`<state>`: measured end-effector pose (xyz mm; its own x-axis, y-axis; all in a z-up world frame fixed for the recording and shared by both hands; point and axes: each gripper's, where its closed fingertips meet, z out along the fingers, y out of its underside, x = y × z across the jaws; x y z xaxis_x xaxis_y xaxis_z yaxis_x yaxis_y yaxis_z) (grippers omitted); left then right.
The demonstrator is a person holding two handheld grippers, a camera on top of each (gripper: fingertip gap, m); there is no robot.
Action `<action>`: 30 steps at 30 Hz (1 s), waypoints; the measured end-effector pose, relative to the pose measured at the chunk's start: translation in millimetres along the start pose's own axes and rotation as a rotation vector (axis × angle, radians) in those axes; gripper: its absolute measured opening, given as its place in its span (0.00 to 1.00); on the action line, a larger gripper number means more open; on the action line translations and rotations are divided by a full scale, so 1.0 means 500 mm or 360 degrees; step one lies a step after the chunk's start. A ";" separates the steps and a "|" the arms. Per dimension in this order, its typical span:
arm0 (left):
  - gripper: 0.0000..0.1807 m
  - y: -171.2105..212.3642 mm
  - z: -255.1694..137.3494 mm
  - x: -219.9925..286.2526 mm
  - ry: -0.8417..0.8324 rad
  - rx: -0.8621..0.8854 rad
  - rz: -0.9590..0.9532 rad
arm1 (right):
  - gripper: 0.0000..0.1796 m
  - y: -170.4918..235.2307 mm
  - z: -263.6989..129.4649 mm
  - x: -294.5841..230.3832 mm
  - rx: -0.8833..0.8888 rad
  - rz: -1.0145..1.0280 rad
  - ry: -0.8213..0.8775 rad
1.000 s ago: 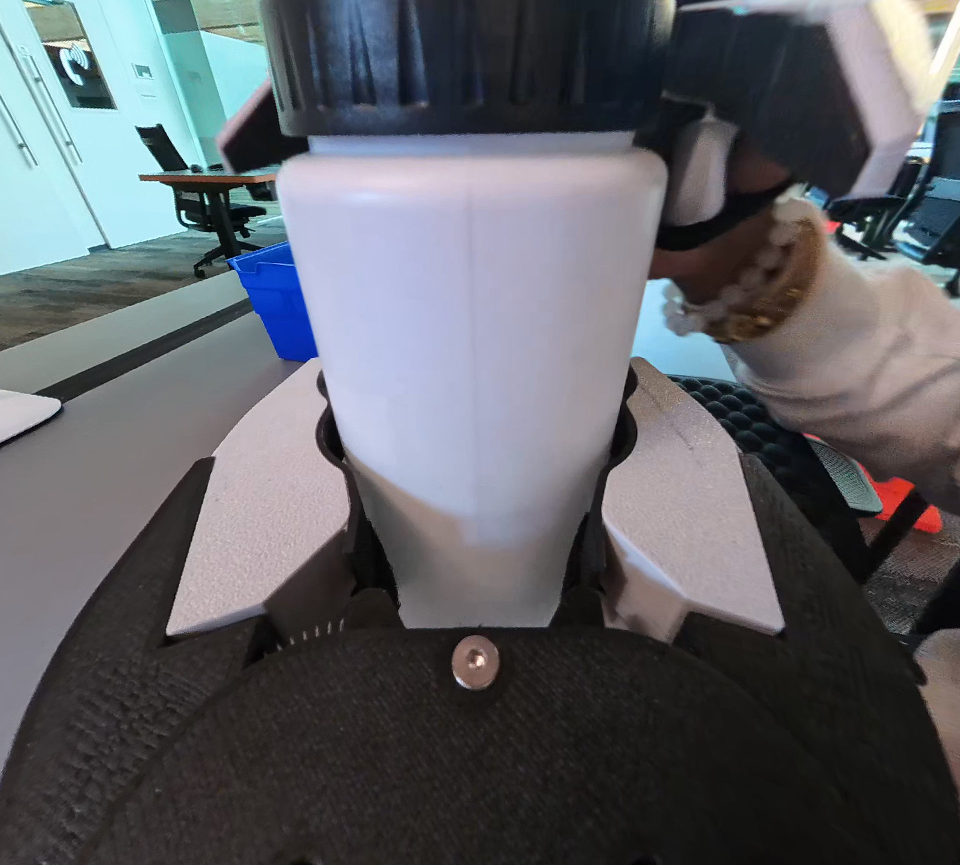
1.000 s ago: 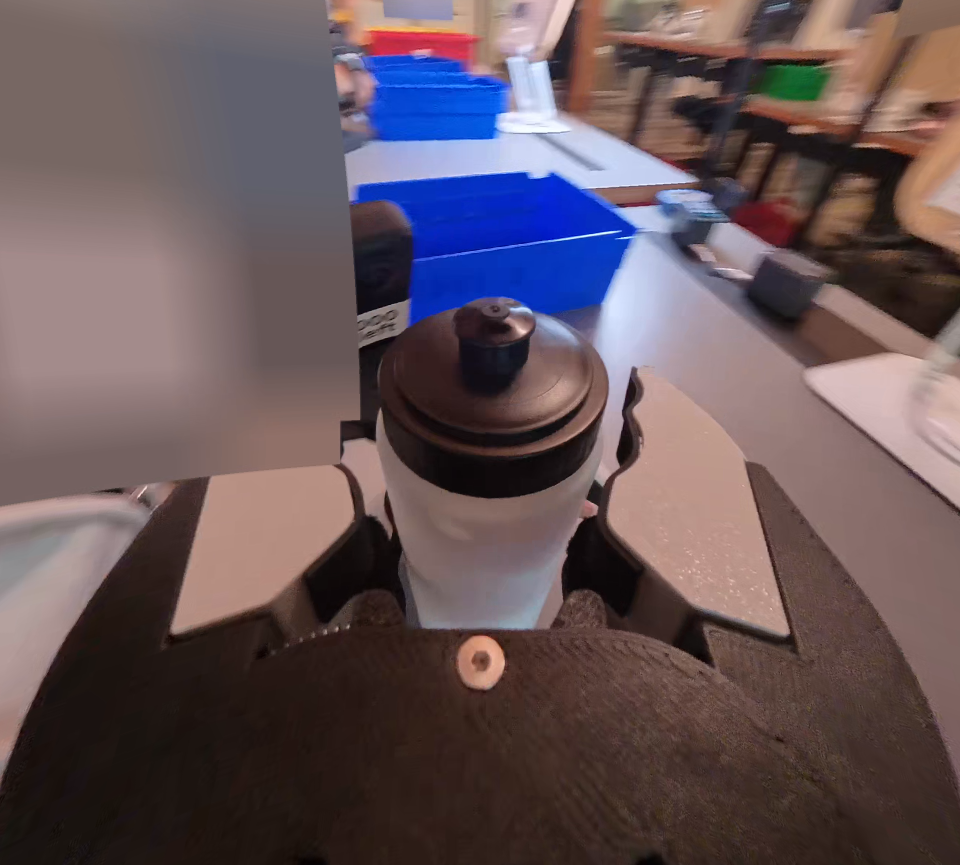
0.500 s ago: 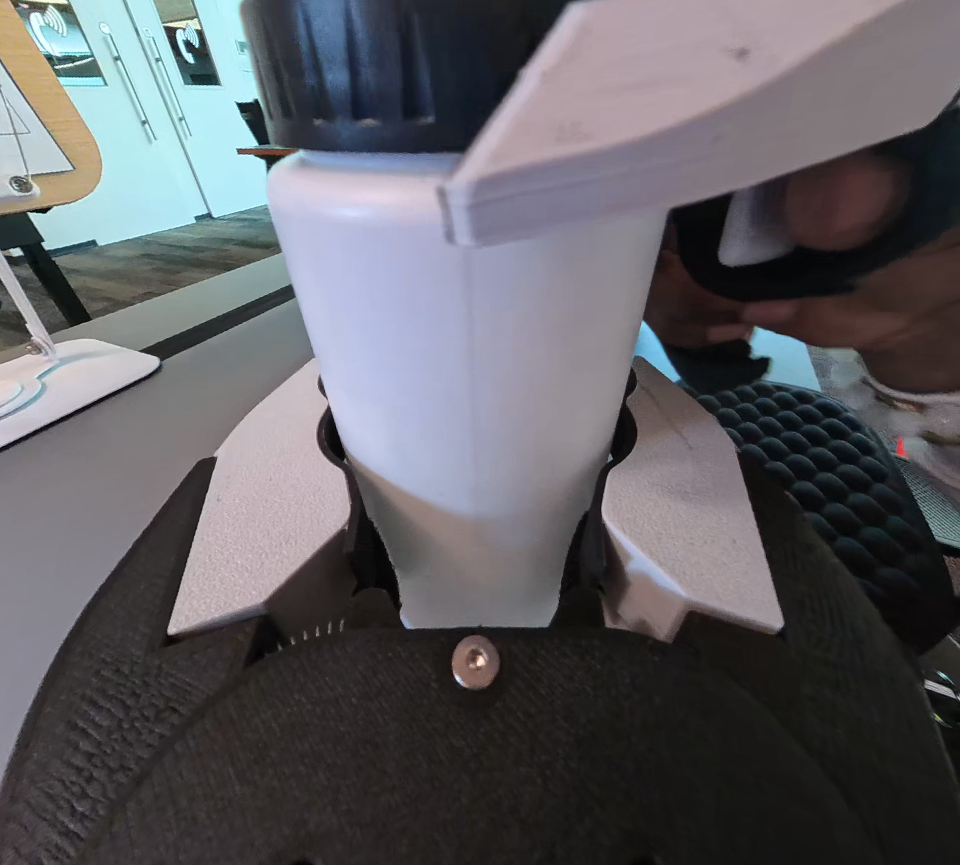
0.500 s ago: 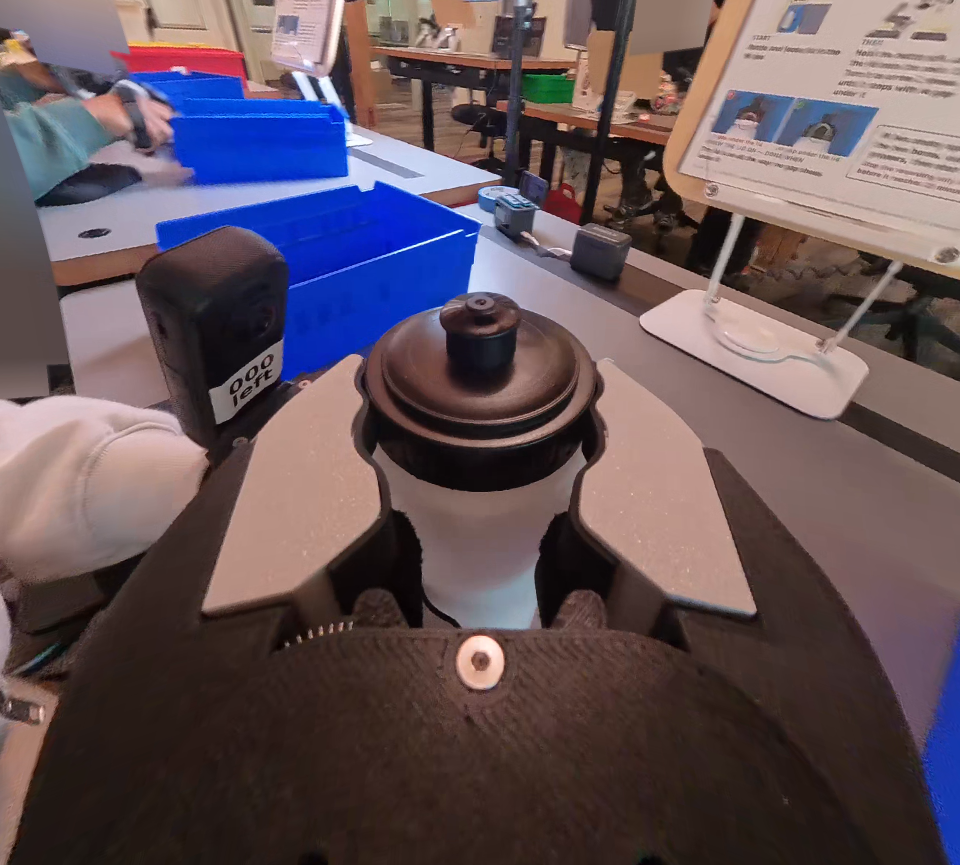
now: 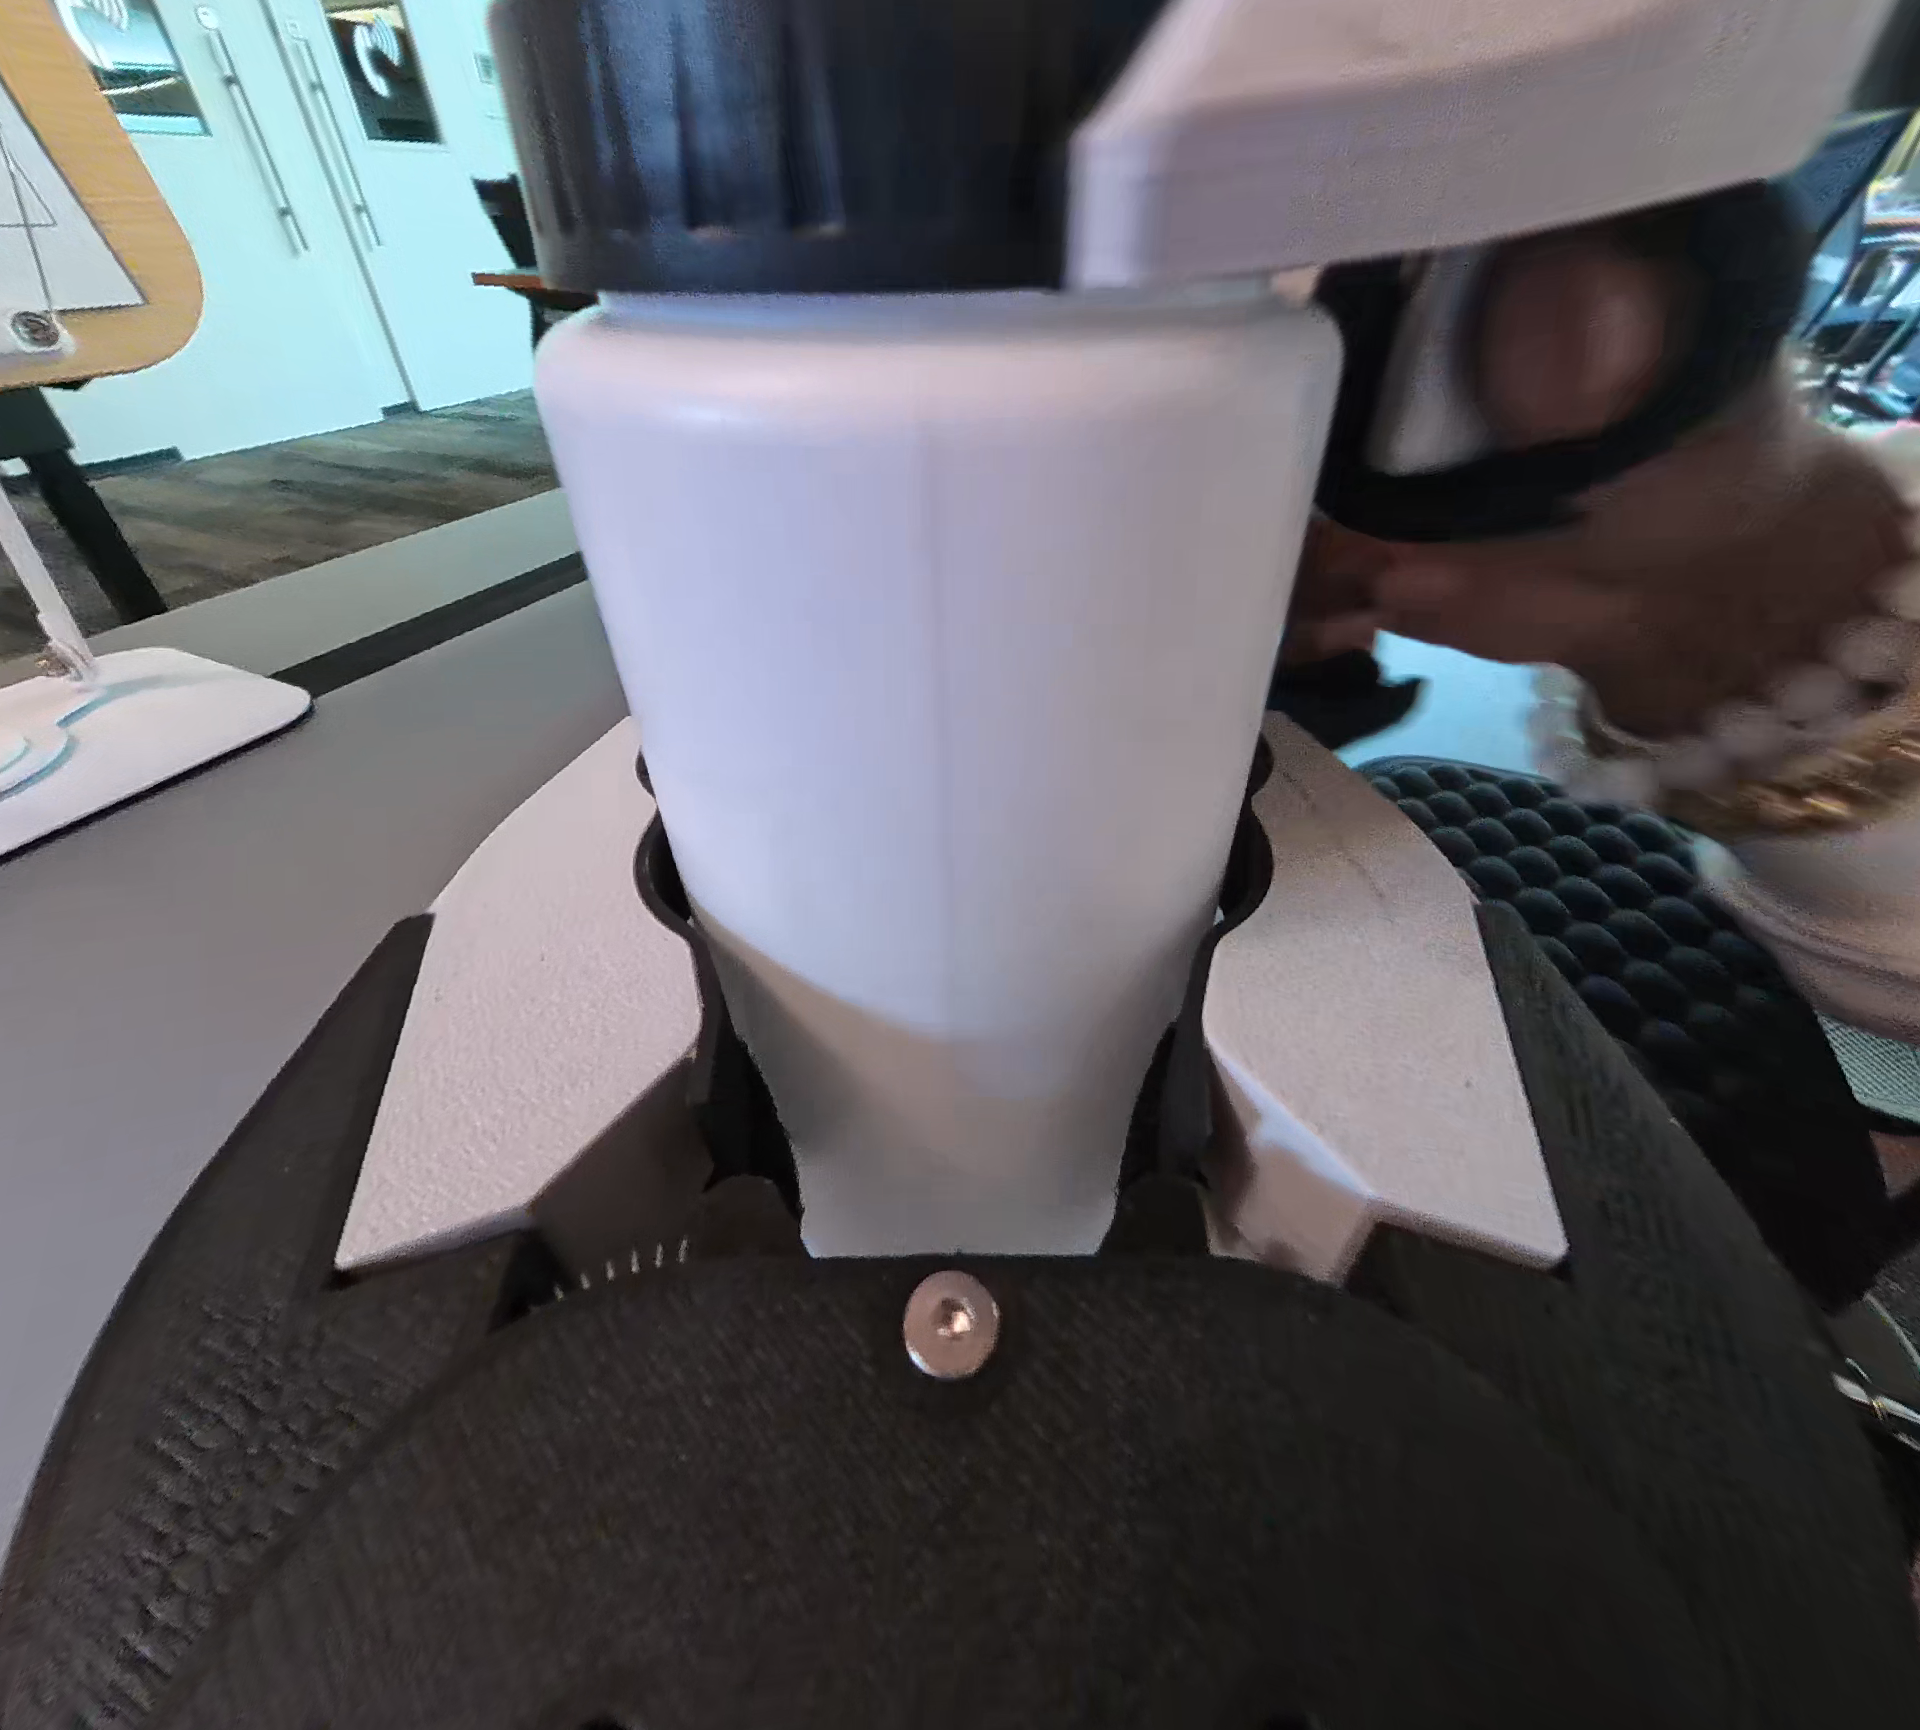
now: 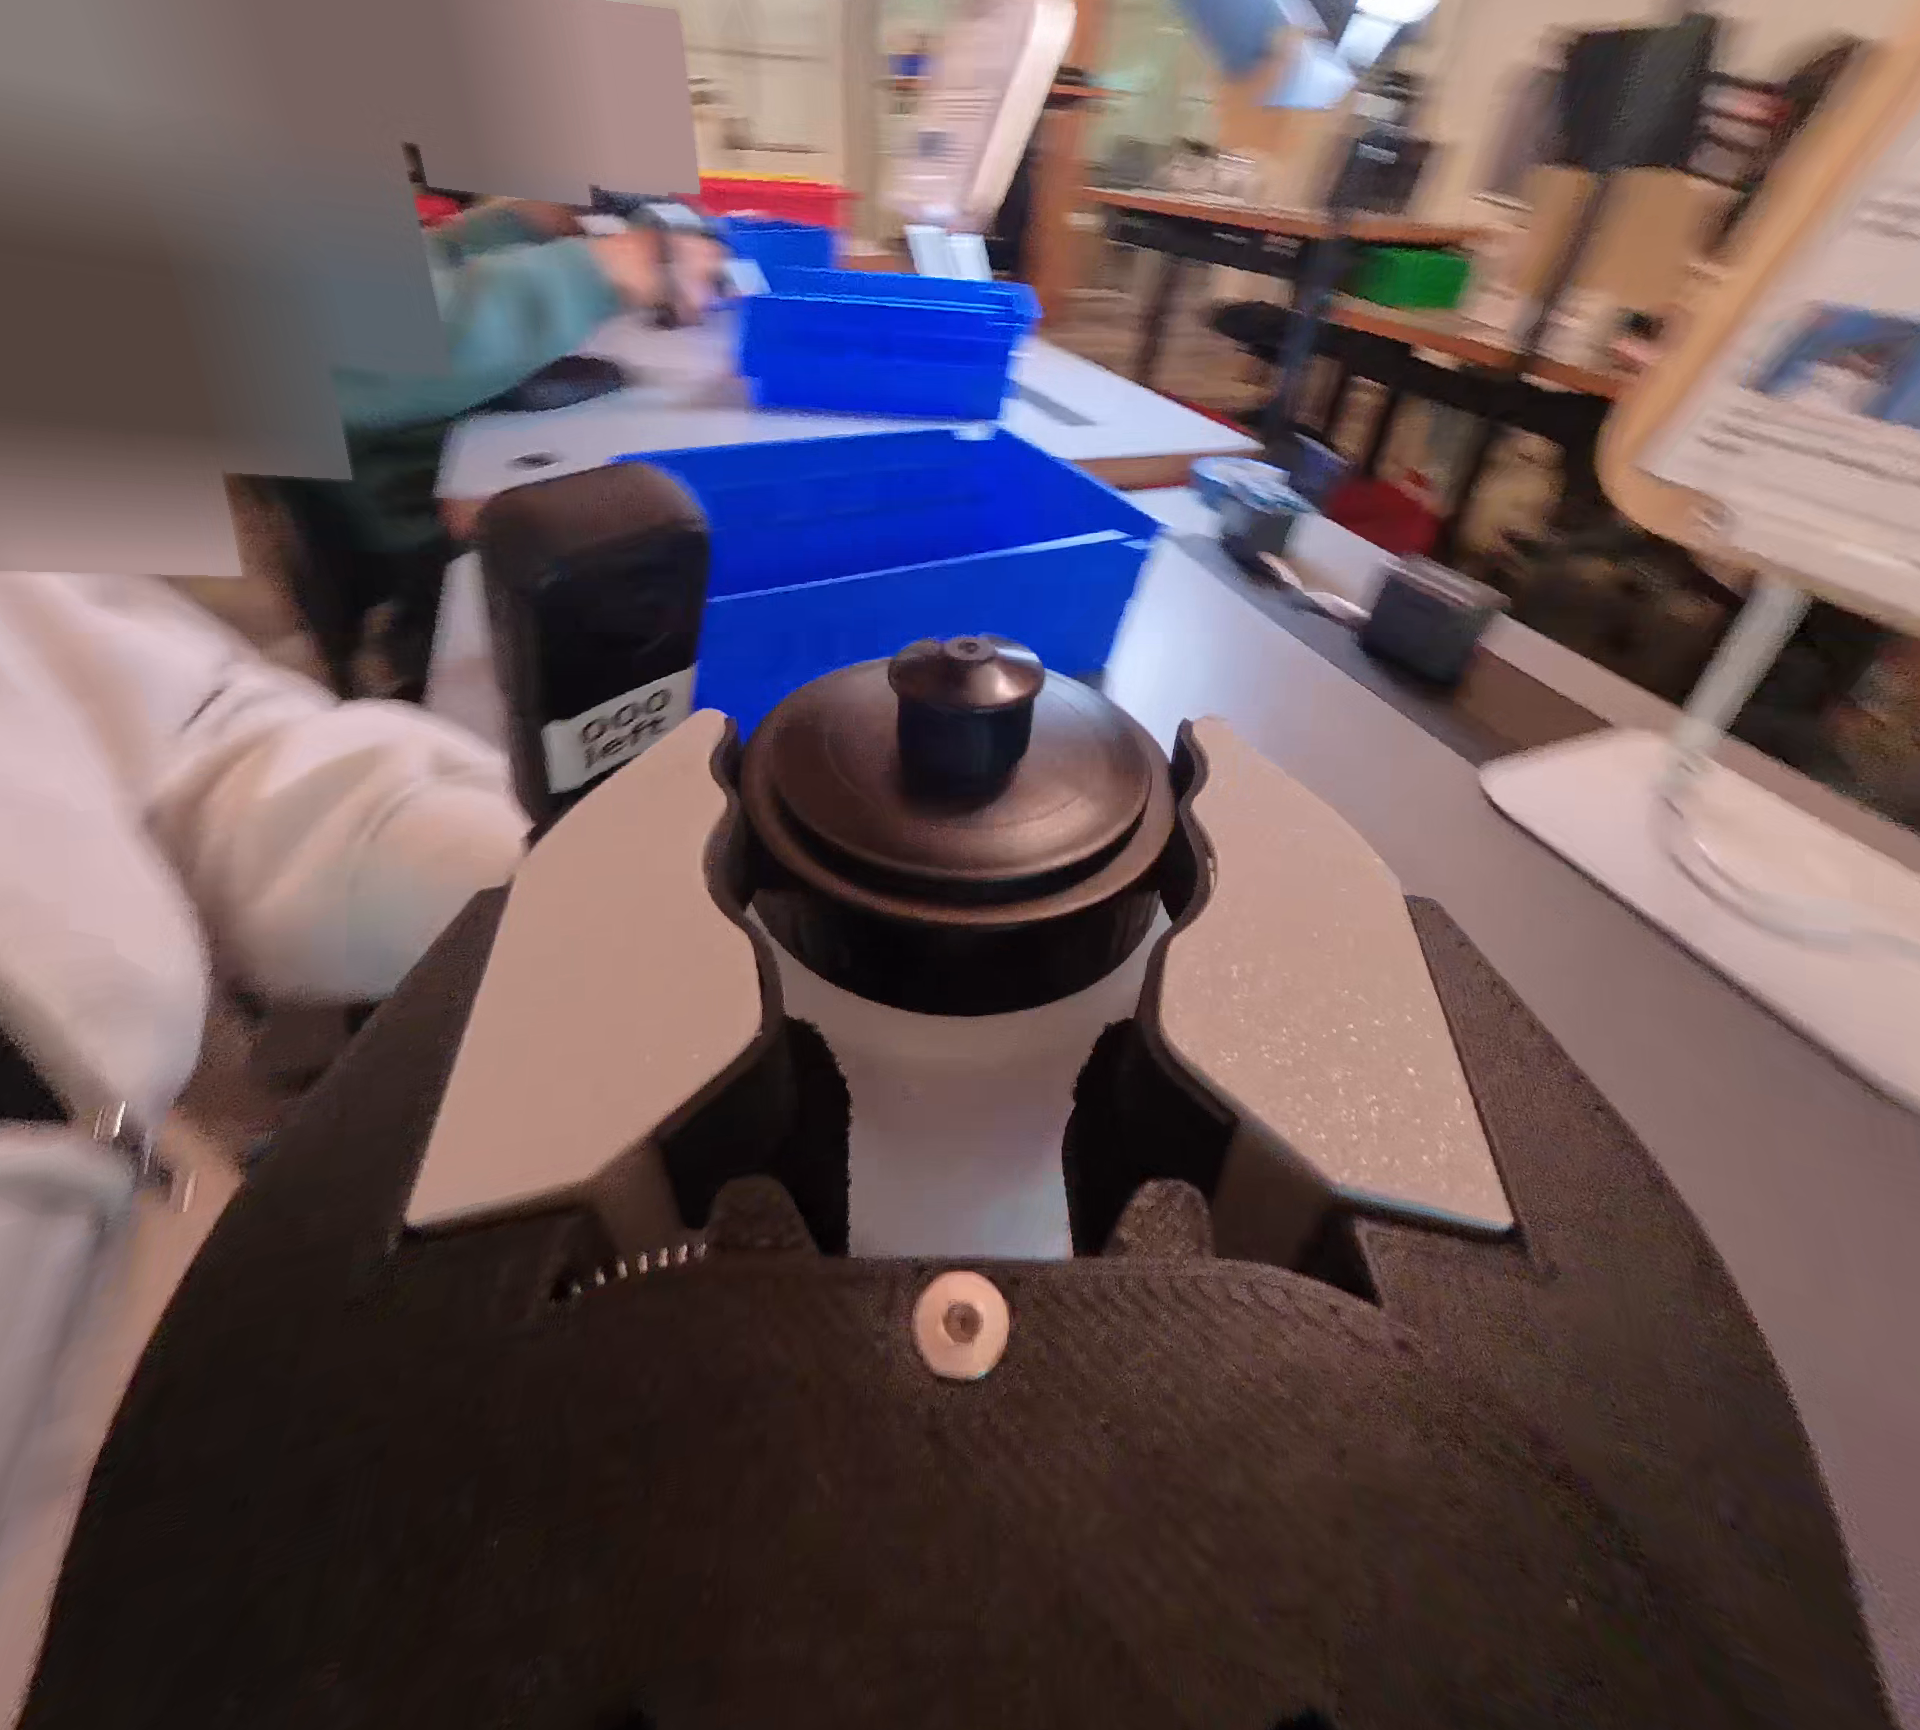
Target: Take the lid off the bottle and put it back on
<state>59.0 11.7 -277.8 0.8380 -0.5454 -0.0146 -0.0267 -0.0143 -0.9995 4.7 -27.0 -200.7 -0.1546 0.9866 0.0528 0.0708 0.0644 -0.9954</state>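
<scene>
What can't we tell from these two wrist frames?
- Bottle base: hidden by the left gripper body, left wrist view.
- Lid thread state, seated or loosened: skirt covers it, both views.
- Lid spout: cut off by top edge, left wrist view.
- Right gripper pad contact: hidden behind the lid rim.
- Background: motion-blurred, right wrist view.

My left hand-held gripper (image 5: 951, 859) is clamped on the white bottle (image 5: 935, 662) low on its body, holding it upright. My right hand-held gripper (image 6: 956, 839) comes in from the near right, its grey fingers (image 6: 1299, 984) closed against the sides of the black lid (image 6: 951, 833). My right hand (image 5: 1621, 558) grips its handle.
</scene>
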 end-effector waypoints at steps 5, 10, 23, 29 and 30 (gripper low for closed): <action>0.56 -0.001 -0.002 0.007 -0.0004 0.0000 0.0055 | 0.43 0.005 -0.010 0.003 -0.0074 0.0046 0.0436; 0.56 -0.002 -0.001 0.026 0.0170 0.0015 0.0044 | 0.53 0.019 -0.006 -0.032 -0.0182 -0.0028 -0.0278; 0.55 0.002 -0.006 0.008 -0.0026 -0.0051 0.0043 | 0.43 0.008 -0.007 -0.007 0.0086 0.0080 0.0187; 0.50 0.002 -0.007 -0.013 -0.0181 -0.0052 0.0173 | 0.44 0.007 -0.004 0.004 0.0012 -0.0210 0.0532; 0.50 0.002 -0.008 -0.012 -0.0166 -0.0049 0.0182 | 0.44 0.007 -0.003 0.001 0.0003 -0.0233 0.0557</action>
<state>51.8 11.8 -278.6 0.8806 -0.4550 -0.1326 -0.1405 0.0167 -0.9899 6.4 -26.1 -204.2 0.1832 0.9585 0.2185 0.0713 0.2087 -0.9754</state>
